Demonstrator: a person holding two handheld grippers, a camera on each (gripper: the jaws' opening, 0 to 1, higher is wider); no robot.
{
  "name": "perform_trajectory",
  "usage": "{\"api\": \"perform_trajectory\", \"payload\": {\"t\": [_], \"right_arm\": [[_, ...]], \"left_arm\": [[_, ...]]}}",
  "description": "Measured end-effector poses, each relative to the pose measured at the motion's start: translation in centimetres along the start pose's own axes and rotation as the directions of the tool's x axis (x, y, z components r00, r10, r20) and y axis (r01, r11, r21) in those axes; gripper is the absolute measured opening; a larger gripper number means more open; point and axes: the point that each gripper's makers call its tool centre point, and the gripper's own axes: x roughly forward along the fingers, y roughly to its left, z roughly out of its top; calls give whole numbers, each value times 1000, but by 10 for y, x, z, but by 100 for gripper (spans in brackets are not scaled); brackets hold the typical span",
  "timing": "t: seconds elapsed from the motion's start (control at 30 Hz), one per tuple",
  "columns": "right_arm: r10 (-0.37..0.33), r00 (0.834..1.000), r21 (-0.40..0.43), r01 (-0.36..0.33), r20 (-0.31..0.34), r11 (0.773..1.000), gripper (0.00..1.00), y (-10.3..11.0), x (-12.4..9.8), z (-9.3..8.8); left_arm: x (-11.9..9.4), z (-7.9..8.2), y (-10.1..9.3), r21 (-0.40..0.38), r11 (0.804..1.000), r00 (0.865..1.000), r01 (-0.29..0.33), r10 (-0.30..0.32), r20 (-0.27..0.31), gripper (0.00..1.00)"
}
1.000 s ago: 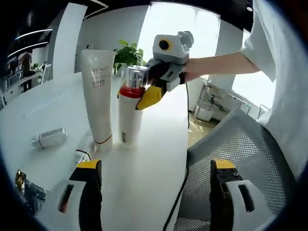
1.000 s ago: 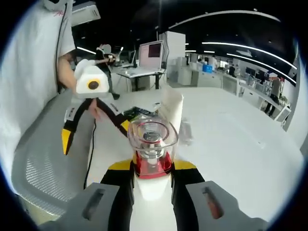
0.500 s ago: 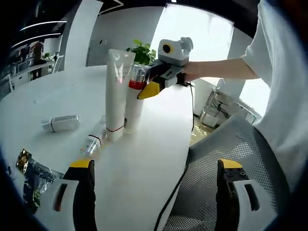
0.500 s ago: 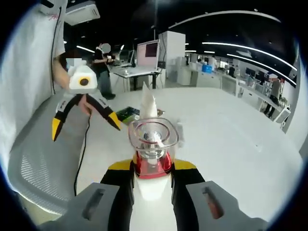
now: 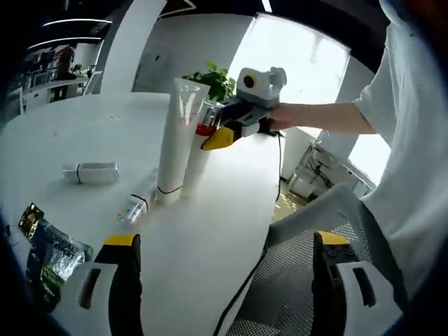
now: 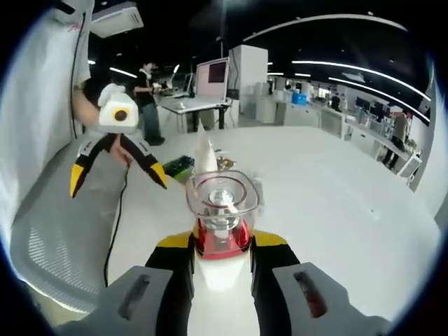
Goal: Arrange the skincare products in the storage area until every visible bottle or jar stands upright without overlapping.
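Note:
A tall white tube (image 5: 176, 143) stands upright on the white table (image 5: 217, 224). Just behind it stands a white bottle (image 5: 198, 155) with a red collar and clear cap, and my right gripper (image 5: 225, 133) is shut around its neck. In the right gripper view the same bottle (image 6: 220, 213) sits between the jaws of the right gripper (image 6: 220, 260), with the tube (image 6: 204, 152) beyond it. My left gripper (image 5: 224, 283) hangs open and empty over the table edge, well short of the tube; it also appears as the left gripper (image 6: 116, 166) with its jaws spread.
A white bottle (image 5: 89, 171) and a small clear bottle (image 5: 136, 204) lie on their sides left of the tube. A dark sachet (image 5: 47, 248) lies at the near left. A mesh chair (image 5: 301, 280) stands beside the table. A potted plant (image 5: 213, 75) is at the back.
The left gripper view has drawn back and up from the tube and bottle, which look smaller now. The right gripper stays shut on the red-collared bottle.

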Motion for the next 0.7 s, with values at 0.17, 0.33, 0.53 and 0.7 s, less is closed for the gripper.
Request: {"api": "perform_trajectory", "payload": {"t": [0.17,0.33,0.53,0.7], "right_arm": [[-35,999,50,33,38,998,44,-2,0,5],[-74,997,74,74,4,995,52,-1,-6,0],[-151,988,176,147,11,973,60,11,-13,-3],[-165,986,211,161,0,964,64,34,-14,-5]], "left_arm": [[-2,-2,-1,-6,1000,1000,-12,12,-20,99],[-9,0,-1,4,1000,999,-28,28,-19,99],[-18,2,1,13,998,998,-69,69,-6,99],[-34,8,13,14,992,992,-124,124,31,99]]}}
